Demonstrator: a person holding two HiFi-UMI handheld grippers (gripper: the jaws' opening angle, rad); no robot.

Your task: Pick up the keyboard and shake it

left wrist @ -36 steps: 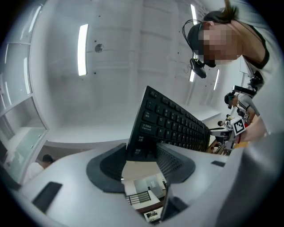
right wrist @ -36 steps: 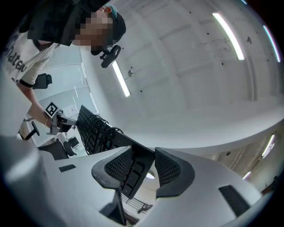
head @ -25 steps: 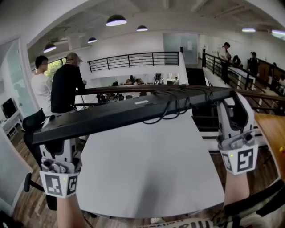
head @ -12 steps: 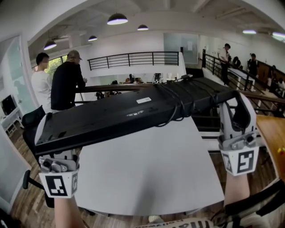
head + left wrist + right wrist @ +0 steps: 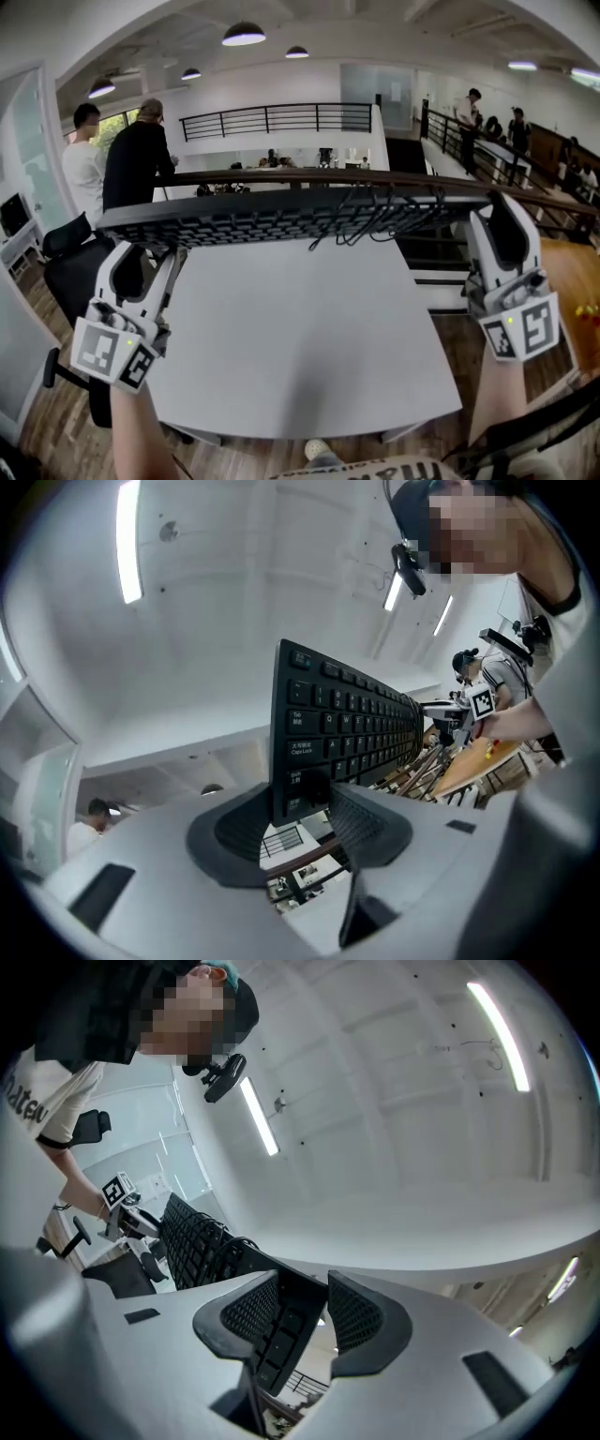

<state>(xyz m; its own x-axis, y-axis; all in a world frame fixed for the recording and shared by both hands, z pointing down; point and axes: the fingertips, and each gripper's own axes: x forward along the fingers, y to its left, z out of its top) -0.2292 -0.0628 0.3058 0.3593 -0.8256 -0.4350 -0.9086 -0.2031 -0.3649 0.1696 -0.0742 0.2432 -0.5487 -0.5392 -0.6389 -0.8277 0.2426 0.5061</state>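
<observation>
A black keyboard (image 5: 281,225) hangs level in the air above the white table (image 5: 309,356), its keys turned toward me. A black cable (image 5: 375,217) is wound round its right part. My left gripper (image 5: 141,258) is shut on the keyboard's left end, and in the left gripper view the pads (image 5: 361,822) clamp the corner by the keyboard's (image 5: 347,728) left-hand keys. My right gripper (image 5: 502,230) is shut on the right end. The right gripper view shows the keyboard's (image 5: 202,1241) end edge between the pads (image 5: 352,1316).
A black office chair (image 5: 80,272) stands left of the table. Two people (image 5: 131,164) stand by a railing (image 5: 281,120) at the back left, and more people (image 5: 469,117) stand at the back right. A wooden tabletop (image 5: 577,272) lies at the right edge.
The keyboard has rolled from underside-up to keys toward me. The left gripper has dropped and tilted, bringing the keyboard's left end level with the right.
</observation>
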